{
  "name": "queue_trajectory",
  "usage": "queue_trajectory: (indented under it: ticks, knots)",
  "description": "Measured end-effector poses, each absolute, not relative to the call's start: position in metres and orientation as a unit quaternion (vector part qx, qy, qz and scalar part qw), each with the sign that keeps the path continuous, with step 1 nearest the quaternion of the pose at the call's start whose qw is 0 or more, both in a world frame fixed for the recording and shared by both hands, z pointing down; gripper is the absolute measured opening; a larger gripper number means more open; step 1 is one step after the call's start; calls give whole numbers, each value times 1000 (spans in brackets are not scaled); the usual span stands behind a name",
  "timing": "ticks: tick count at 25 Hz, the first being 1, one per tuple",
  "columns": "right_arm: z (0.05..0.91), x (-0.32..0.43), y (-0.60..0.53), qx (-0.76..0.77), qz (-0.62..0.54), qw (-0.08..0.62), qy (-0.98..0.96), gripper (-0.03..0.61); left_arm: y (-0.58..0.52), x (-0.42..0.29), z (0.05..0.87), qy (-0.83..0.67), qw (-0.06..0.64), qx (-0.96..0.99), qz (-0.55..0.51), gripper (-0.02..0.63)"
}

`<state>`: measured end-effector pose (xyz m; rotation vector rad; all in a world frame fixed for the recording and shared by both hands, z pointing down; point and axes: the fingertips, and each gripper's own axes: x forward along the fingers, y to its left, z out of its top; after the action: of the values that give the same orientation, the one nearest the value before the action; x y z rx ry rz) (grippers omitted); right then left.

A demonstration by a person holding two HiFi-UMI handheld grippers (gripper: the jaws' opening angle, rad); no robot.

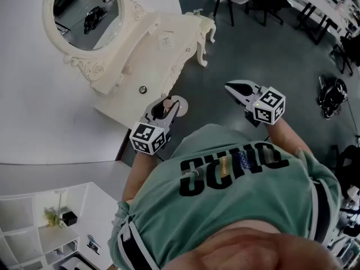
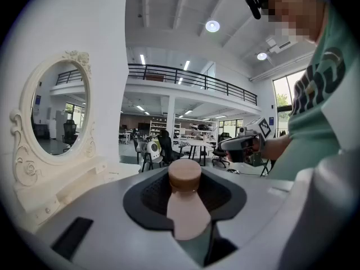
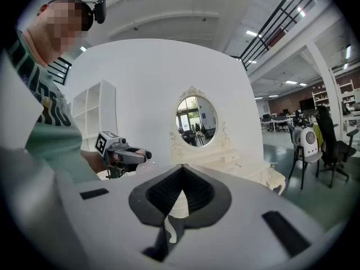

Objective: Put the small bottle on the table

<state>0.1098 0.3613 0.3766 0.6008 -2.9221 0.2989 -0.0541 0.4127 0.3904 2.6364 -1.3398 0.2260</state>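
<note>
Bottle clamped in the left tongs (image 1: pixel 163 109), in the air just off the near edge of the dressing table (image 1: pixel 147 45).
The small bottle (image 2: pixel 187 207) is pale pink with a brown cap, and it stands upright between the jaws, which press on its sides. The cream dressing table lies to the far left, with its oval mirror (image 1: pixel 84 9) at the far end. The right tongs (image 3: pixel 181 173) have their jaws closed together and hold nothing; they are well to the right of the left pair, over the dark floor (image 1: pixel 264 49).
</note>
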Motion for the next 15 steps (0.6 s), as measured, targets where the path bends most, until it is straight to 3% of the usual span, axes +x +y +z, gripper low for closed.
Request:
queue_trajectory:
  ticks: [15]
  knots:
    - [376,136,360,201,119,63,-970,-6,410,-29,387,-449,83,886,78,133]
